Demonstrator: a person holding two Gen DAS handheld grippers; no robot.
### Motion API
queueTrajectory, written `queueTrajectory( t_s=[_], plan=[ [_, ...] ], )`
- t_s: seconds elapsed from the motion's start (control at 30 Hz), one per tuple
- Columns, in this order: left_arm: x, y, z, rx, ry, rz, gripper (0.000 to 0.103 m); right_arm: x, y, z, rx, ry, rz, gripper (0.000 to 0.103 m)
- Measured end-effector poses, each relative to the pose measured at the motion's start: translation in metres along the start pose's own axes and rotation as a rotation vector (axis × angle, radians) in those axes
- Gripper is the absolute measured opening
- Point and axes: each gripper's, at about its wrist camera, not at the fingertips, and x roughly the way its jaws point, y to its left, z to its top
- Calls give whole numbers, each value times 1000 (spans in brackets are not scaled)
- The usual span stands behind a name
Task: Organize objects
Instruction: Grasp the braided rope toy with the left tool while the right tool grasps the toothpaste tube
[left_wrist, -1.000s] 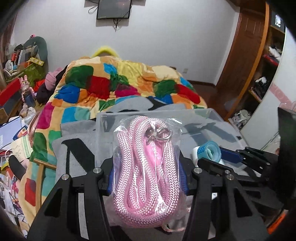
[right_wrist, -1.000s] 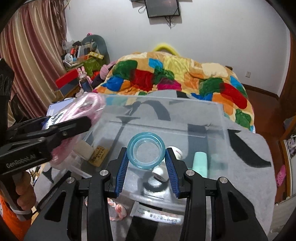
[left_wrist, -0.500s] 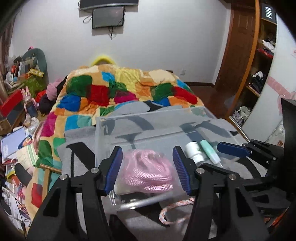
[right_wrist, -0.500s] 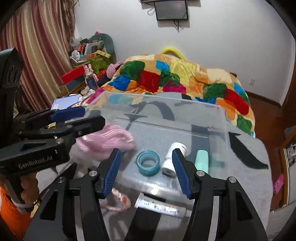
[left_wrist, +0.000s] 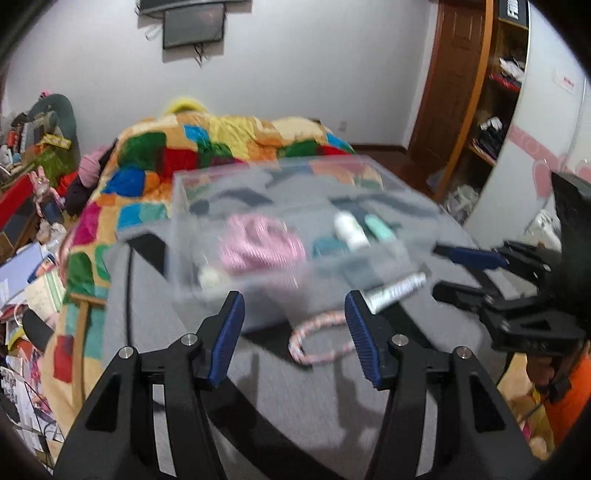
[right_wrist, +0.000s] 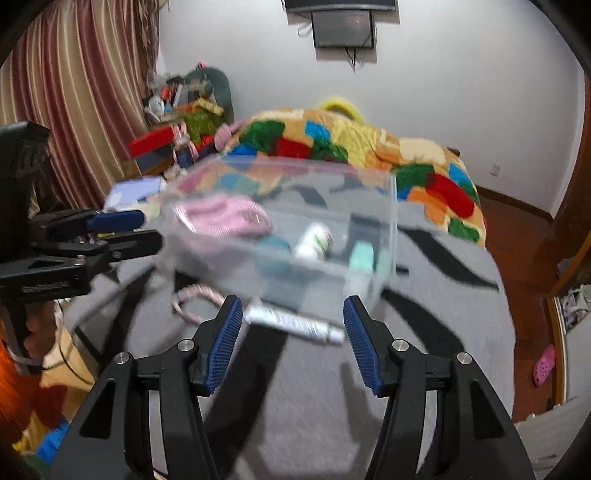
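Honestly, both of my tongs were empty: the left tongs (left_wrist: 293, 334) and the right tongs (right_wrist: 291, 341) each had their blue pads spread wide with nothing between them. The clear box (right_wrist: 369, 225) sat on the grey blanket (right_wrist: 332, 424) and held the bagged pink rope (right_wrist: 225, 216), a teal tape roll (right_wrist: 273, 245), a white bottle (right_wrist: 314, 240) and a mint tube (right_wrist: 362, 254). Two things lay outside it, just by its near wall: a white tube (right_wrist: 293, 325) and a pink cord loop (left_wrist: 321, 338).

I judged those two were left to collect. My worry was the soft blanket: pads pressing down on the flat tube could pinch cloth instead, or shove it under the box. The loop looked limp and might slip out or snag on the box rim. Both views were blurred, so my aim was uncertain.
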Motion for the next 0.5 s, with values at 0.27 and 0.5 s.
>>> queueTrajectory(
  t_s=[0.27,0.5],
  plan=[
    [44,-20,-22,57,150,-17,64,48,-19,-7,52,92,-5,53],
    [46,-18,-26,48,127,2,52,49,-6,-22,-2,125,40,37]
  ],
)
